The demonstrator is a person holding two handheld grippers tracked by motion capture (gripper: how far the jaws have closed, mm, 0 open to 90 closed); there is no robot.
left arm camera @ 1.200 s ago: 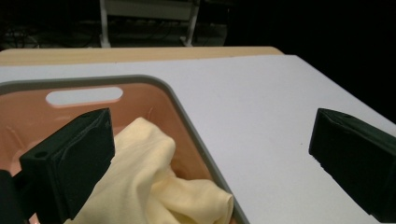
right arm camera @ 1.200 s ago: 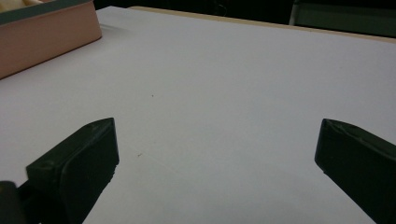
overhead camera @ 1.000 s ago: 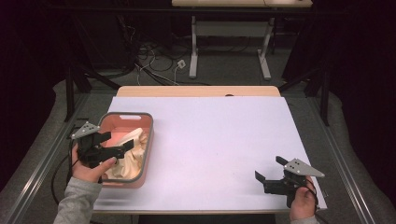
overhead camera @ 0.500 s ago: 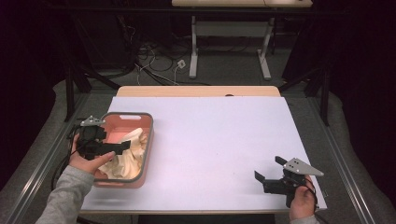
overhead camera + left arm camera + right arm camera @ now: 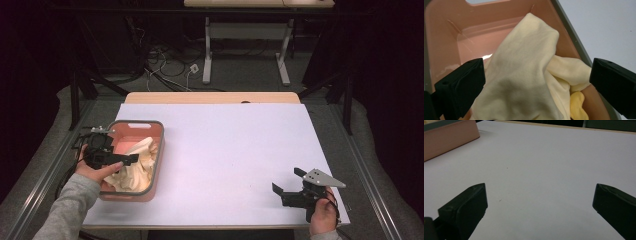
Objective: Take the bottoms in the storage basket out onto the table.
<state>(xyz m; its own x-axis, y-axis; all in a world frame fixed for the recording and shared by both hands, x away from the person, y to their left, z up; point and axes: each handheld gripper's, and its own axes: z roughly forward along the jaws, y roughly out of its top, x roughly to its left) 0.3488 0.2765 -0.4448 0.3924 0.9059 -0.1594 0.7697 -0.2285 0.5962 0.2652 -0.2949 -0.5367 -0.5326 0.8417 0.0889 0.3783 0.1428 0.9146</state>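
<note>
A pink bin (image 5: 135, 123) with a grey rim stands at the table's left and holds a crumpled cream cloth (image 5: 140, 160). My left gripper (image 5: 127, 161) hangs over the bin from its left side, open, with its jaws on either side of the cloth's raised fold. In the left gripper view the cream cloth (image 5: 524, 75) rises between the jaws of the left gripper (image 5: 536, 82), with a brighter yellow piece (image 5: 577, 105) under it against the bin wall (image 5: 474, 22). My right gripper (image 5: 287, 181) rests near the front right of the table, open with nothing between its fingers.
A white sheet (image 5: 230, 150) covers the table, and the wooden edge (image 5: 210, 97) shows at the far side. In the right gripper view the right gripper (image 5: 541, 205) faces bare sheet, with the bin's corner (image 5: 449, 137) at the upper left. Cables and desk legs lie beyond the table.
My left gripper has shifted a little toward the far side over the bin and turned in toward the cloth. The right gripper has stayed put.
</note>
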